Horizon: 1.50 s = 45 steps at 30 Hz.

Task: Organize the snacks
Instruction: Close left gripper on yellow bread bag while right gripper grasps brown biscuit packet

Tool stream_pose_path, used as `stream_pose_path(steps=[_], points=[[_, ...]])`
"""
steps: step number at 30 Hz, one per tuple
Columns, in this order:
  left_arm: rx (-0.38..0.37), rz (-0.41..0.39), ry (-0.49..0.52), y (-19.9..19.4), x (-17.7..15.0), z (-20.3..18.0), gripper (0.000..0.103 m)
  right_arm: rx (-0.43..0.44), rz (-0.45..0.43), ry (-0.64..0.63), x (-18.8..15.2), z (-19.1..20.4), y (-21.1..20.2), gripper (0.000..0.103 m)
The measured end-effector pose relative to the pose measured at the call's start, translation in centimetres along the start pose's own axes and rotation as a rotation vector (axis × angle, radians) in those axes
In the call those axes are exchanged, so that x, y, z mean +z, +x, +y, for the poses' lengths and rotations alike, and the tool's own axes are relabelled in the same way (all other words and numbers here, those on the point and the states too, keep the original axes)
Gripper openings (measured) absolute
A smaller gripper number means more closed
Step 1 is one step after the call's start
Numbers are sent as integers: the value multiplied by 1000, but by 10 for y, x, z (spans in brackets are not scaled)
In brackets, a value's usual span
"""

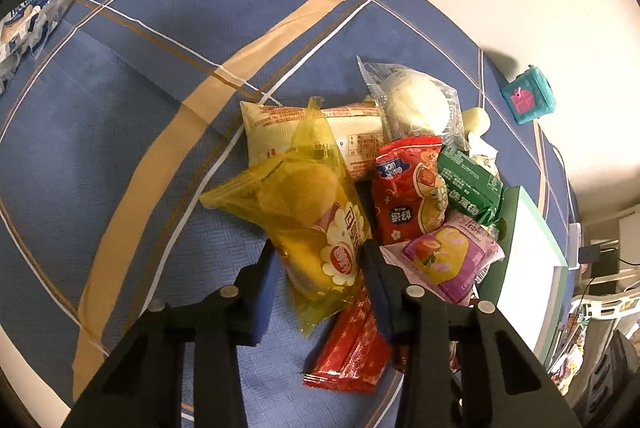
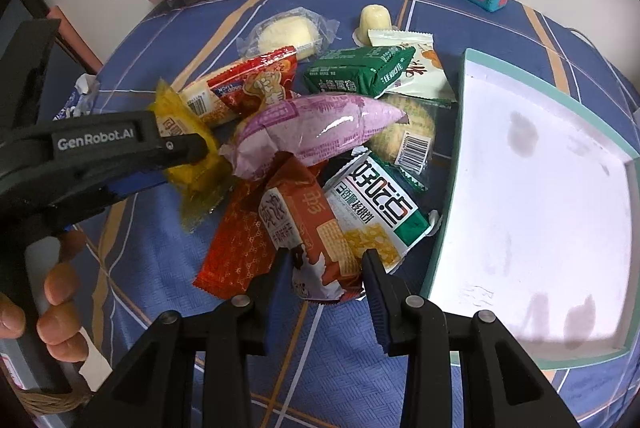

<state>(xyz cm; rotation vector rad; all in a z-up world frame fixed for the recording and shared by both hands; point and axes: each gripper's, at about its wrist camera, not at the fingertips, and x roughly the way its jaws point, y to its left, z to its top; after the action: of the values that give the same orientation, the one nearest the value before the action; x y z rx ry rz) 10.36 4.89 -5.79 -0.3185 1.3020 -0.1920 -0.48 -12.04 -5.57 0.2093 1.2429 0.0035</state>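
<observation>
Snack packets (image 2: 320,148) heaped beside white tray (image 2: 452,188); yellow packet (image 1: 312,228) apparently lifted.

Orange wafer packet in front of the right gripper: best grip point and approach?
Take the orange wafer packet at its near end, which points at the right gripper and already sits between its open fingers. Come straight in from the near side, low, closing across the narrow width. The far end is tucked under the pink packet, and the green-and-white packet crowds its right edge.
</observation>
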Motion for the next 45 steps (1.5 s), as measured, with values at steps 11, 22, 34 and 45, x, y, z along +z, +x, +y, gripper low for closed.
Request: stream_pose_path(steps=[11,22,34,45], points=[[45,-1,-17,-24,-12,4,32,46,-25,22,-1,-2,-15,31],[37,-18,-40,-49,-22,1,26,100,-67,36,-7,-7,-45,26],[49,-66,-28,-77,-33,-21,26,107,-55,11,-15,-9,-54,24],[69,28,-98,-52,-51,2,26,127,23,-26,-23,-2,-40,26]])
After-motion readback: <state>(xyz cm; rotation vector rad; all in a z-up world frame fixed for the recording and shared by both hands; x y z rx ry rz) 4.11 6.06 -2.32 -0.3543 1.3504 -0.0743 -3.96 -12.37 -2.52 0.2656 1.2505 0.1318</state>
